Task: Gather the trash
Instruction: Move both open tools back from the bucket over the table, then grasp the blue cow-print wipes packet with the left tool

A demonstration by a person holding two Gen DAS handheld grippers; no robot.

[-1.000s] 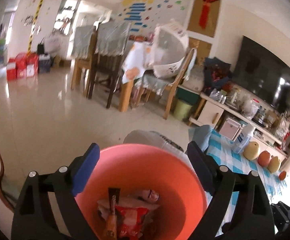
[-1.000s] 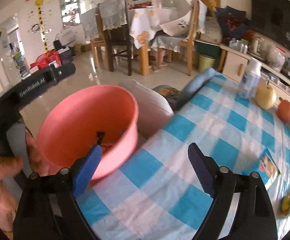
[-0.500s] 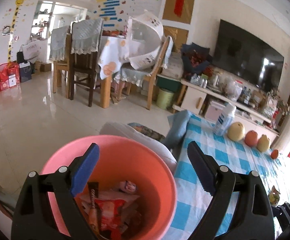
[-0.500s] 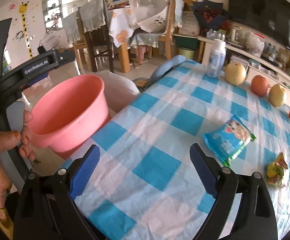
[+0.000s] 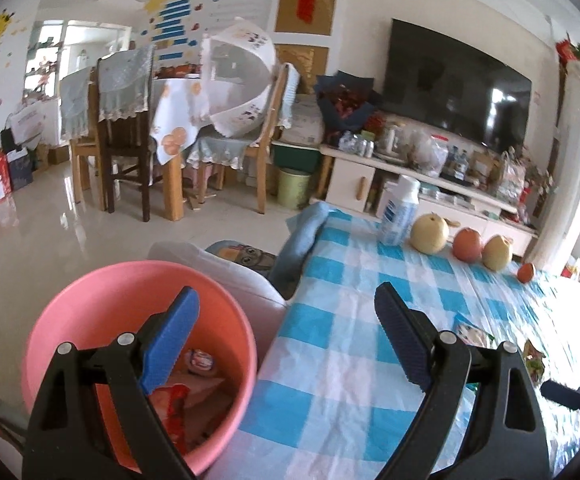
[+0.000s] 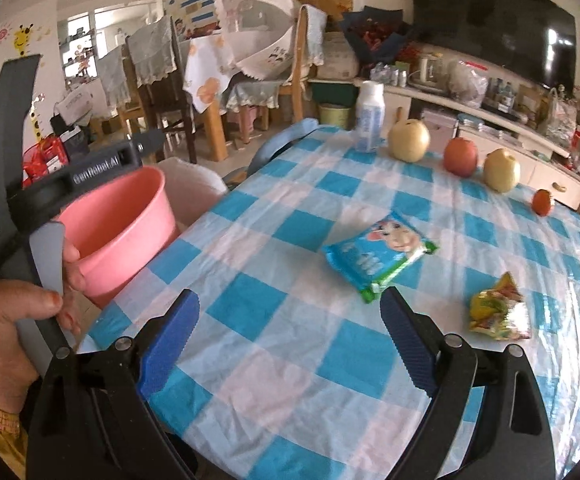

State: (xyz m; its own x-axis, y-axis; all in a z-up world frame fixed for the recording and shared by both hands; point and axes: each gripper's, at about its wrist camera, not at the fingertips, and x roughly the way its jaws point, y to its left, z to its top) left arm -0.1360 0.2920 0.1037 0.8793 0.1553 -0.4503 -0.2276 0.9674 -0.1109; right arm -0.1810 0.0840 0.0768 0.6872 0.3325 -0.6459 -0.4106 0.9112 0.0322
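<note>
A pink bin (image 5: 90, 304) with several wrappers (image 5: 178, 396) inside stands off the table's left edge. My left gripper (image 5: 286, 308) is open and holds nothing; its left finger hangs over the bin, its right one over the blue-checked table (image 5: 342, 364). My right gripper (image 6: 290, 308) is open over the table (image 6: 274, 352) with nothing in it. A blue snack packet (image 6: 378, 256) lies just beyond its right finger, and a crumpled yellow wrapper (image 6: 498, 312) farther right. The pink bin (image 6: 122, 220) shows at the left, behind the hand (image 6: 6, 340) holding the other gripper.
Along the table's far edge stand a white bottle (image 6: 370, 116), a pear (image 6: 409, 140), an apple (image 6: 461, 156), another pear (image 6: 501, 170) and a small orange fruit (image 6: 543, 202). A white cushion (image 5: 226, 268) sits behind the bin. Dining chairs and a TV cabinet lie beyond.
Both views have swung right, from the bin toward the table. The bin has slid to the left in each, and the blue packet and yellow wrapper have come near the right gripper. Both stay open.
</note>
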